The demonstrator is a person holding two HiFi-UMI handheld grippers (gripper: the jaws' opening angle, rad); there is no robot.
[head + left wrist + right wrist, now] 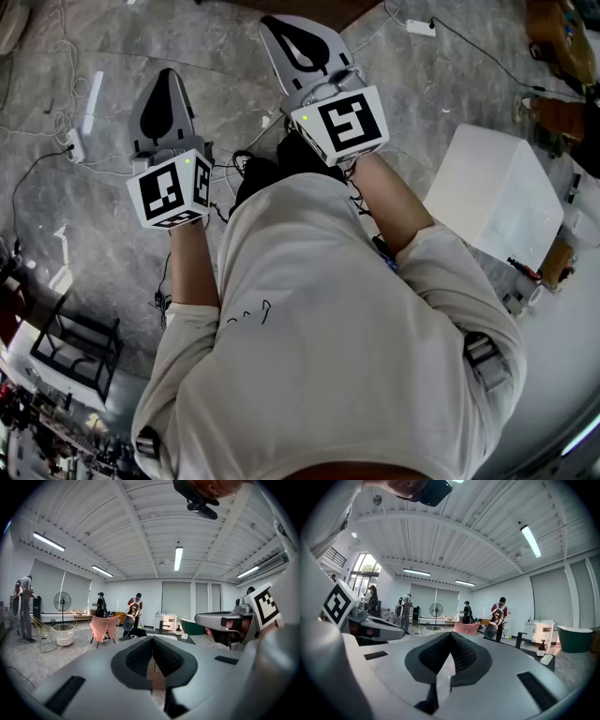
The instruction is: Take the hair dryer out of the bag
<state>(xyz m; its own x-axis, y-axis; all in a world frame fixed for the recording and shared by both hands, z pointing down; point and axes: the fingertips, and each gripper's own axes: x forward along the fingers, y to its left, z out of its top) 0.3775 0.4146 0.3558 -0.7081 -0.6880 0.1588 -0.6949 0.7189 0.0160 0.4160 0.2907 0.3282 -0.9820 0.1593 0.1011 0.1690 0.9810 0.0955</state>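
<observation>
In the head view both grippers are held out level in front of the person's chest, above a grey stone floor. My left gripper (169, 80) is shut with nothing in it; its own view shows the pads (140, 656) pressed together. My right gripper (279, 26) is shut and empty too, its pads (461, 656) meeting. Each gripper view shows the other gripper beside it: the right gripper (225, 620) and the left gripper (375, 627). I cannot pick out a bag or a hair dryer in any view. A dark shape (267, 173) lies low between the forearms; I cannot tell what it is.
A white box (492, 192) stands at the right. Cables and power strips (94, 98) run over the floor. A black rack (75, 342) sits at the lower left. Ahead are a low dark table (161, 632), a pink-draped chair (104, 627), a standing fan (62, 602) and several people.
</observation>
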